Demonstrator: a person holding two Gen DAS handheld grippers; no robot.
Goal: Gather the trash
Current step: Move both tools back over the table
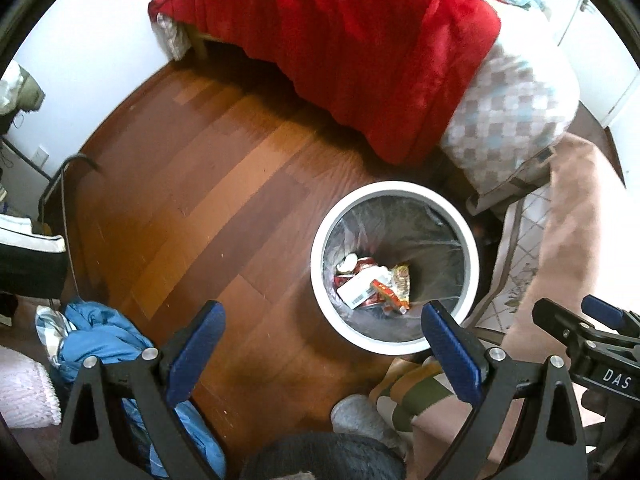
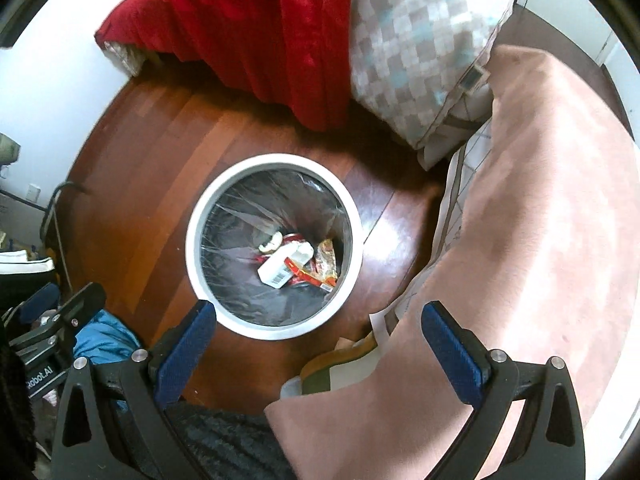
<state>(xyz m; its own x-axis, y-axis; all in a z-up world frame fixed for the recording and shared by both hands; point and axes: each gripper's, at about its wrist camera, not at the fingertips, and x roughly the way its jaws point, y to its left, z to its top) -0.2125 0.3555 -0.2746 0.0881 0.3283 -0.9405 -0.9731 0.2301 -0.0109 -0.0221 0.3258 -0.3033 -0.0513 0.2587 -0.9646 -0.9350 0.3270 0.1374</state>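
A round white trash bin point(image 1: 320, 280) with a clear liner stands on the wooden floor; it also shows in the right wrist view point(image 2: 196, 248). Inside it lie a white box point(image 1: 356, 290), red and yellow snack wrappers point(image 1: 394, 286) and other scraps; the right wrist view shows the same box point(image 2: 276, 270) and wrappers point(image 2: 320, 268). My left gripper point(image 1: 324, 344) is open and empty, above the floor just left of and nearer than the bin. My right gripper point(image 2: 320, 340) is open and empty, above the bin's near right rim. The right gripper also shows in the left wrist view point(image 1: 580, 316).
A bed with a red blanket point(image 1: 340, 48) and a checkered quilt point(image 1: 512, 112) lies behind the bin. A pink blanket point(image 2: 540, 220) covers the right side. Blue clothing point(image 1: 100, 336) lies on the floor at the left, next to a black-and-white shoe point(image 1: 28, 248) and a cable point(image 1: 60, 184).
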